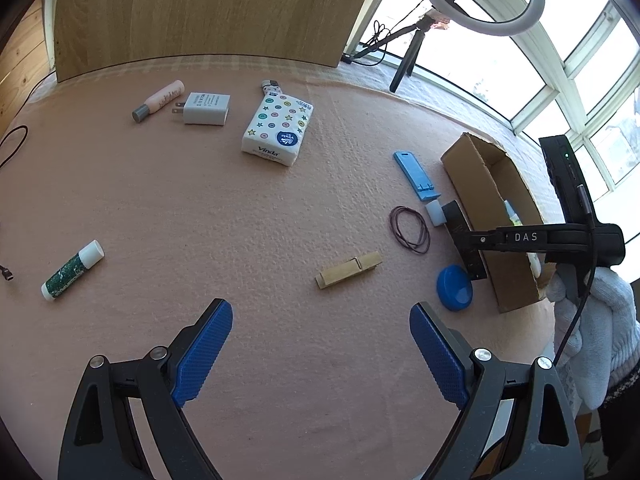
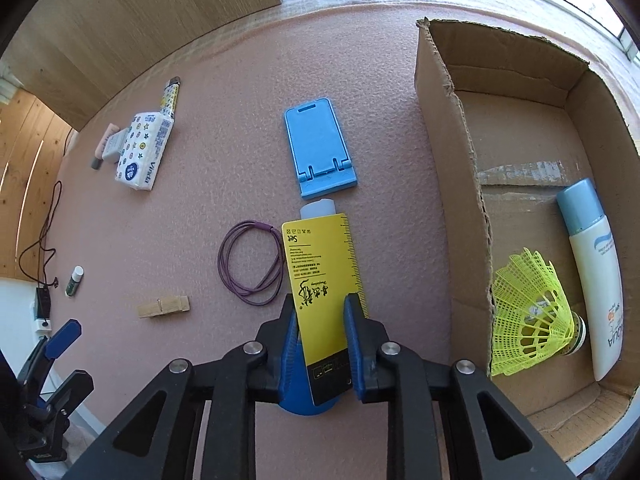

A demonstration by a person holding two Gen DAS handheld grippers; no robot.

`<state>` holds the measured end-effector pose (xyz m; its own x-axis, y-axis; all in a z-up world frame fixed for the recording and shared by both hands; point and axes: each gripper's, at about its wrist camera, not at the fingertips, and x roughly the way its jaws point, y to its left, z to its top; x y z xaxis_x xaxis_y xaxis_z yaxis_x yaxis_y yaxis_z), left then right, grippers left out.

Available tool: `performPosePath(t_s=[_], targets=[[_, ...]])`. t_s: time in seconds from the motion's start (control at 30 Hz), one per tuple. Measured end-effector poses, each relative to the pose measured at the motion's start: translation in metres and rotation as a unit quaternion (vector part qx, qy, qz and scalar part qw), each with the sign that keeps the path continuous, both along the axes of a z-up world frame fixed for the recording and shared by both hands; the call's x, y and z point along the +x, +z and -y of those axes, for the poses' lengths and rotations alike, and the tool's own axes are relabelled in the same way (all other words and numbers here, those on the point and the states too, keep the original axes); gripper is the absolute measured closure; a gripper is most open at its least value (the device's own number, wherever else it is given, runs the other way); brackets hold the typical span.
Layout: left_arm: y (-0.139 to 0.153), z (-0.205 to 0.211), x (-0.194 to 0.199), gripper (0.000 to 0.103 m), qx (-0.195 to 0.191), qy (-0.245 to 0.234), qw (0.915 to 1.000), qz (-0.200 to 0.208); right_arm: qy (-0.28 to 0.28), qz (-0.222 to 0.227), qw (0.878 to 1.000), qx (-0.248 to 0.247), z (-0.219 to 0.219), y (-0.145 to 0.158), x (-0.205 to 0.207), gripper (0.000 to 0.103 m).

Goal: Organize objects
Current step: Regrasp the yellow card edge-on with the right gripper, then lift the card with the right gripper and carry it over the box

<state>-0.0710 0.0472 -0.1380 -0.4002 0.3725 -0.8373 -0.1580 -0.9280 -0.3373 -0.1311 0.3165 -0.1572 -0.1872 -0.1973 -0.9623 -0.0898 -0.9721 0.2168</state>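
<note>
Biggest worry here: the right tool (image 2: 322, 312) is clamped on the yellow card pack (image 2: 324, 280) only by its 2 long edges, and low down near the black end. It's thin and flat, so it could bow or pivot between the pads and slip out once it's lifted. Its far end lies over a small white bottle (image 2: 318, 209), and there's a blue round lid (image 2: 300, 400) under the near end, so either could get dragged along. The ragged wall of the cardboard box (image 2: 452, 160) stands just to the right, and a tilted pack might clip it going in.

The pack sticks straight out ahead from between the pads, along the pink surface (image 2: 200, 160). A shuttlecock (image 2: 532, 316) and lotion bottle (image 2: 596, 276) are already in the box.

Left tool (image 1: 320, 344) hangs wide apart, holding nothing, near a wooden clothespin (image 1: 348, 269).
</note>
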Motion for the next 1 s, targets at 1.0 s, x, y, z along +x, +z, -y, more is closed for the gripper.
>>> performPosePath(t_s=[1.0], targets=[[0.002, -0.053, -0.013, 0.011, -0.035, -0.032, 0.9987, -0.02, -0.046, -0.113, 0.992, -0.028, -0.075, 0.08, 0.039, 0.102]])
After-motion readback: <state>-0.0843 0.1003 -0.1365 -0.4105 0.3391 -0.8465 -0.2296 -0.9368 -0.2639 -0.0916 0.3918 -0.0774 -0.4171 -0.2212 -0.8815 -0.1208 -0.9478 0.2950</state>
